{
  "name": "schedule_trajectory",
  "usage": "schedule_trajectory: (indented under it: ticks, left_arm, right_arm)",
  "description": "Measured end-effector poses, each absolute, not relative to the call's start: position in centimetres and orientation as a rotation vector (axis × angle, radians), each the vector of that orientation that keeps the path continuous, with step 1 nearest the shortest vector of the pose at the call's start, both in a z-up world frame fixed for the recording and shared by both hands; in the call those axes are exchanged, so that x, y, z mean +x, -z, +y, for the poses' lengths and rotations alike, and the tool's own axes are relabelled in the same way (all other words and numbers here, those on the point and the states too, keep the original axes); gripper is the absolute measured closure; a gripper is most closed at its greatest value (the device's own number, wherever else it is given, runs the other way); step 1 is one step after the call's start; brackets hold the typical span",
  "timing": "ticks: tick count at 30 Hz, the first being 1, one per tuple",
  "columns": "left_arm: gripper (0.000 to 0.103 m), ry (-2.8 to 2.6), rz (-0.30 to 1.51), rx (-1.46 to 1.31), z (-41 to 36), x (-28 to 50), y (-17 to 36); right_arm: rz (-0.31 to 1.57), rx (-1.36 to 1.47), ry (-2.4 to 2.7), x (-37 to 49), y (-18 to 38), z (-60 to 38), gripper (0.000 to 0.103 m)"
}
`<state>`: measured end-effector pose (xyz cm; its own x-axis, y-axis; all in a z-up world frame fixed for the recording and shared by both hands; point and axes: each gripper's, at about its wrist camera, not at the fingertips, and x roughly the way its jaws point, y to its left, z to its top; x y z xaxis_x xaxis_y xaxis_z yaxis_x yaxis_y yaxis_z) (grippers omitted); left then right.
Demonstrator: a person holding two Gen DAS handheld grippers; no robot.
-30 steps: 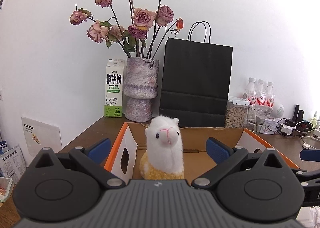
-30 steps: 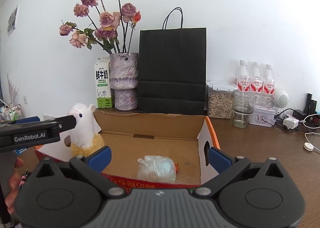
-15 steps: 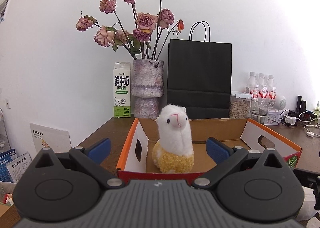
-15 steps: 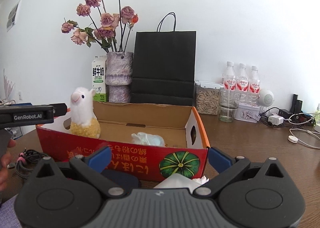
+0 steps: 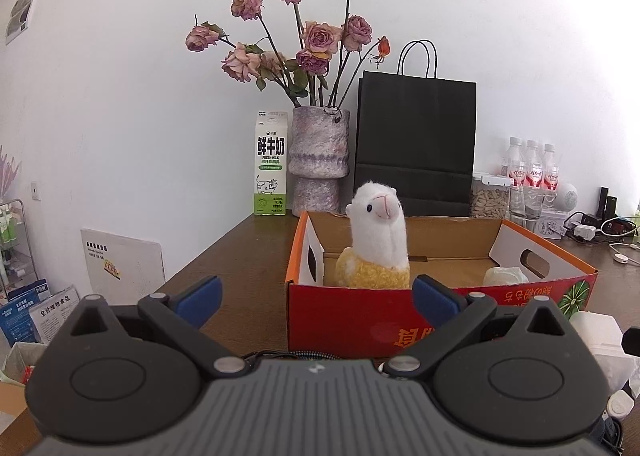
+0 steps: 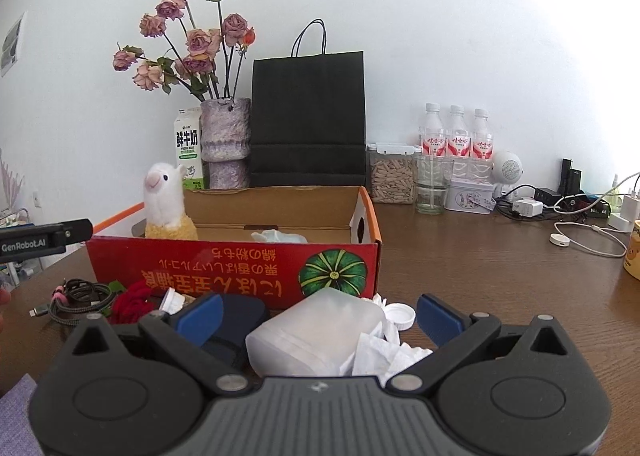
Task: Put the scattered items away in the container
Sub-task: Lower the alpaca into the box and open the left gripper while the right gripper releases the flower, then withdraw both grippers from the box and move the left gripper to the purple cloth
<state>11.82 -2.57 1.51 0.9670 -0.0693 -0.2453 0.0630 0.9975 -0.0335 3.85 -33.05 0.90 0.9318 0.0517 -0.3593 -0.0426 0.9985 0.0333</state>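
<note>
A red cardboard box (image 5: 360, 320) (image 6: 240, 272) stands on the brown table. In it are a white and yellow alpaca plush (image 5: 378, 240) (image 6: 166, 204) and a crumpled clear bag (image 5: 505, 276) (image 6: 278, 236). My left gripper (image 5: 316, 298) is open and empty, in front of the box's left corner. My right gripper (image 6: 318, 316) is open and empty above a translucent plastic jug (image 6: 320, 332), crumpled tissue (image 6: 384, 352) and a white cap (image 6: 400, 316) lying before the box. A dark pouch (image 6: 240, 316), a red fabric rose (image 6: 130, 302) and a coiled cable (image 6: 78, 298) lie to the left.
Behind the box stand a milk carton (image 5: 271, 166), a vase of dried roses (image 5: 318, 160), a black paper bag (image 5: 416, 152), a seed jar (image 6: 390, 178), a glass (image 6: 432, 186), water bottles (image 6: 456, 136), chargers and cables (image 6: 576, 220). The left gripper's body (image 6: 44, 242) shows at the left edge.
Both grippers have drawn back from the box and lowered. The alpaca stays in the box. The scattered items in front of the box have come into the right wrist view.
</note>
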Motion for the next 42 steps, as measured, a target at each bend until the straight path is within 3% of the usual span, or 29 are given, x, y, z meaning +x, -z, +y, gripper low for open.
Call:
schedule_trajectory:
  ticks: [13, 18, 29, 42]
  left_arm:
    - [0.0, 0.041, 0.231, -0.08, -1.6, 12.8, -2.3]
    - [0.0, 0.058, 0.312, -0.071, -2.2, 13.5, -3.4]
    - [0.0, 0.177, 0.347, -0.013, -2.6, 10.3, -7.3]
    - [0.0, 0.21, 0.681, 0.046, -0.8, 3.6, -2.1]
  right_arm:
    - [0.403, 0.042, -0.054, 2.9, -1.0, -33.3, 0.0]
    - [0.407, 0.029, -0.078, 2.8, -1.5, -32.4, 0.0]
    - [0.425, 0.001, -0.121, 0.4, -3.1, -31.5, 0.0]
    - [0.575, -0.037, -0.19, -4.7, -2.7, -30.2, 0.0]
